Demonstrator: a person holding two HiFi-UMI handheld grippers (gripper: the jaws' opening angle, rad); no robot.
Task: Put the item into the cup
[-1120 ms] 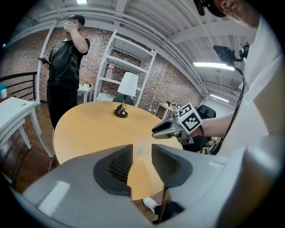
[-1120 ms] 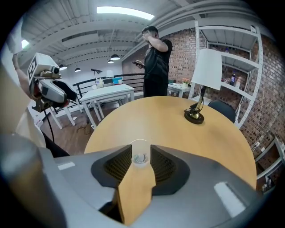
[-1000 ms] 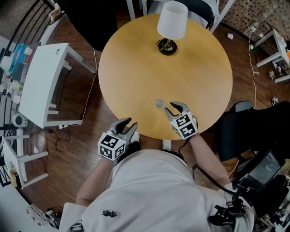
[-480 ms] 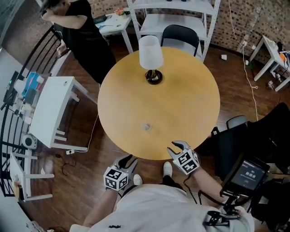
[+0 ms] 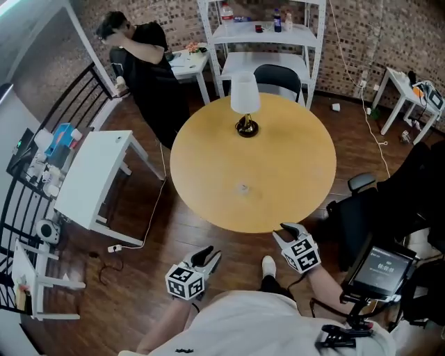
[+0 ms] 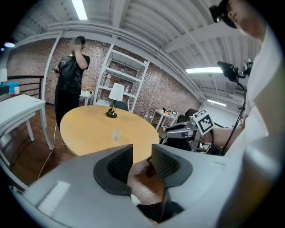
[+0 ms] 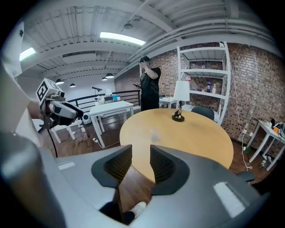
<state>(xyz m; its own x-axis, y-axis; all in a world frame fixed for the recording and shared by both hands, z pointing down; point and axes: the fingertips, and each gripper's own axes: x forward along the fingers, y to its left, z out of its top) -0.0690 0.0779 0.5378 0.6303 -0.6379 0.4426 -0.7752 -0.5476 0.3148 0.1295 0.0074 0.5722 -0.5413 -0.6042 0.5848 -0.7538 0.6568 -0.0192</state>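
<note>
Wooden tabletop [image 5: 278, 160], round: we had stepped back from it. Clear cup [image 5: 243, 188] stood near its middle, now well apart from both tongs. Left tongs [image 5: 208, 258]: slightly parted, empty. Right tongs [image 5: 290, 230]: closing on nothing. Item: not discernible; we judged the task paused or done.

White short-sleeved shirt [image 5: 243, 323], white shoe [image 5: 268, 265]

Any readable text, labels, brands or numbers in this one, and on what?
None can be read.
Screen at lower right: bright characters, too blurred to read.
Bottles on the top shelf: labels too small.
Marker cubes: black-and-white patterns, no words.
</note>
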